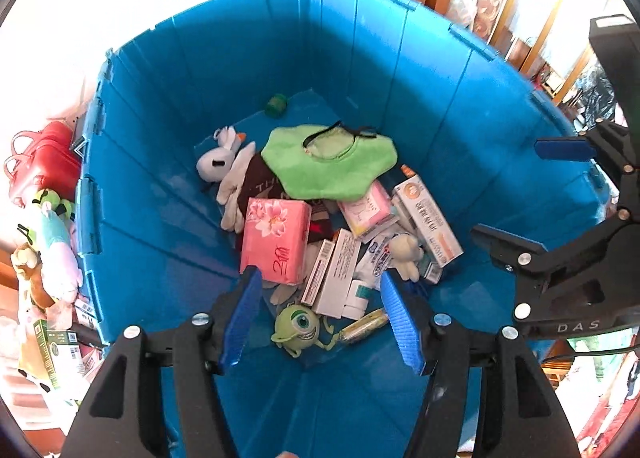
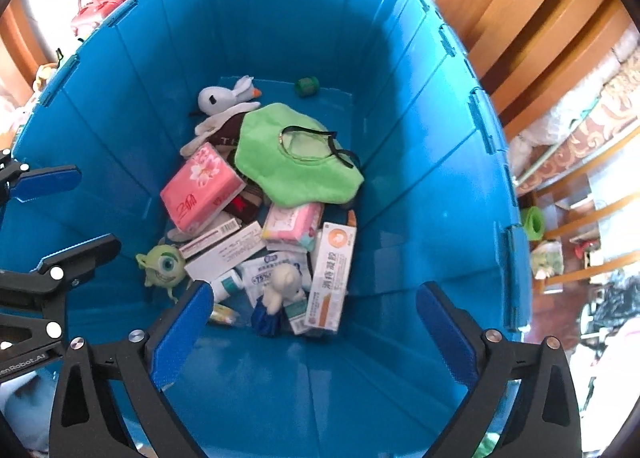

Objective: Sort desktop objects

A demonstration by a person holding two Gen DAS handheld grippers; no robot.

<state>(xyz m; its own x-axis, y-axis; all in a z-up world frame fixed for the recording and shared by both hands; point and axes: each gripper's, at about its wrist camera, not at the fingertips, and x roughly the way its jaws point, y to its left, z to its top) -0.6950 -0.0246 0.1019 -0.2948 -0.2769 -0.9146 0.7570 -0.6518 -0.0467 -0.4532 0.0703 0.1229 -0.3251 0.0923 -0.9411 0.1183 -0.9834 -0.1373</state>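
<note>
Left wrist view: ribbed blue plastic bin [image 1: 420, 69] holds a glossy pink tissue pack [image 1: 274, 244] at 6 o'clock beneath a soft green cloth [image 1: 328, 167]; left gripper [image 1: 320, 322] and right gripper [image 2: 316, 338] hover released, empty.

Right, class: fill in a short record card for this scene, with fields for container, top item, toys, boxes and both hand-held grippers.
container: blue bin
top item: green cloth with black cord
toys: white bird plush, one-eyed green monster
boxes: pink tissue pack, orange-and-white carton
left hand-held gripper: open, empty, above bin
right hand-held gripper: wide open, empty, above bin
</note>
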